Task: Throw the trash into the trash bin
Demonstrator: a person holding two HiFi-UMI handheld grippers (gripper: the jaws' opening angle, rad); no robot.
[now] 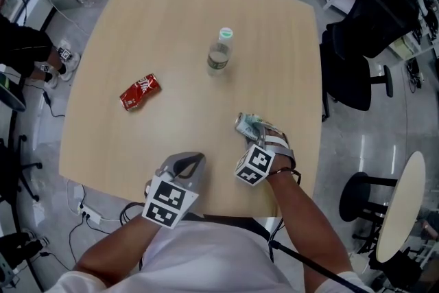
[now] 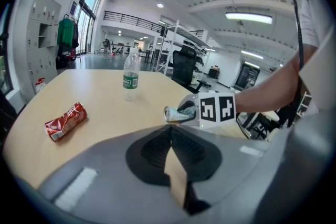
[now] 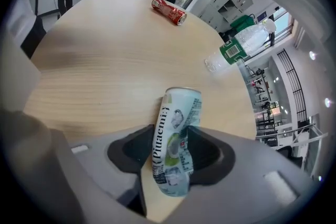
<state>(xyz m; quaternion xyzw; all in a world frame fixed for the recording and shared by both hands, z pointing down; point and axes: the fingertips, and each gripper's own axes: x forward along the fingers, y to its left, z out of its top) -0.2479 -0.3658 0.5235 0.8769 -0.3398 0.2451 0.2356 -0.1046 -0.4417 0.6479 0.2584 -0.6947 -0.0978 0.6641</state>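
Observation:
A dented pale green and white drink can (image 3: 176, 134) lies on the wooden table (image 1: 171, 10) near its front right edge, also seen as the can (image 1: 247, 125). My right gripper (image 1: 259, 136) points steeply down over it, open, with the can between its jaws. My left gripper (image 1: 190, 162) hovers at the table's front edge, shut and empty, its tips (image 2: 170, 129) meeting. A crushed red can (image 1: 139, 91) lies on the left half of the table. A plastic water bottle (image 1: 219, 51) with a green cap stands upright at mid table. No trash bin shows.
A black office chair (image 1: 357, 58) stands right of the table, with a round stool (image 1: 363, 192) and a small white round table (image 1: 401, 206) beyond the front right corner. Cables and a power strip (image 1: 89, 215) lie on the floor at front left.

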